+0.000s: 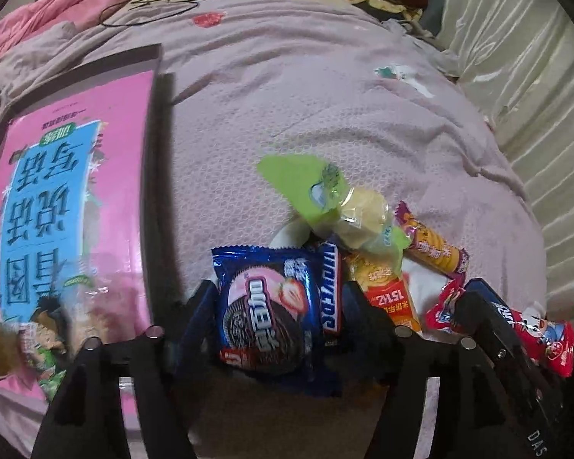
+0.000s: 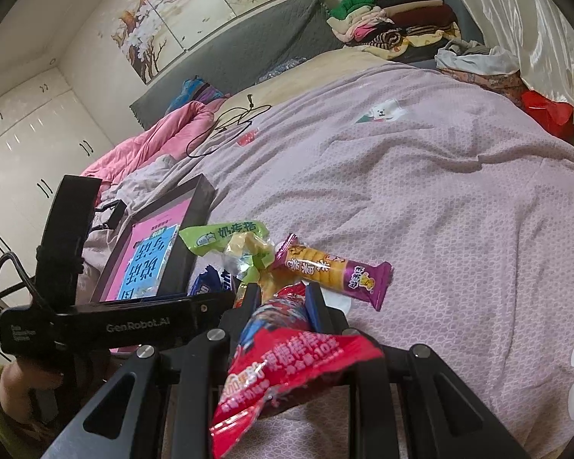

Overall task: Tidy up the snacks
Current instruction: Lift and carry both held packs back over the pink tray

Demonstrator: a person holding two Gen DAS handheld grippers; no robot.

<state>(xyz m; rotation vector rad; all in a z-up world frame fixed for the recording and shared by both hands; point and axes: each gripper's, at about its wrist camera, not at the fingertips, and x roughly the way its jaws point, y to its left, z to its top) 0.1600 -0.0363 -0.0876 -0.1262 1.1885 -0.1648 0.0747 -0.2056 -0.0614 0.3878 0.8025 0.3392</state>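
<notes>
Two grippers: left gripper (image 1: pixel 279 298) open astride one blue cookie packet (image 1: pixel 268 317); right gripper (image 2: pixel 283 298) clamps one red candy packet (image 2: pixel 287 359); one pink box (image 1: pixel 76 206) beside.

The left gripper (image 1: pixel 279 290) straddles a blue cookie packet (image 1: pixel 268 313) (pads apart) beside a pink box (image 1: pixel 76 206).

A mauve-quilted bed (image 2: pixel 421 176) fills the room (white wardrobes (image 2: pixel 26 141) left, pale curtain (image 2: pixel 516 11) right).

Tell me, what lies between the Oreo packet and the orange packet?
A Snickers bar lies between the Oreo packet and the orange packet, seen in the left wrist view.
</notes>
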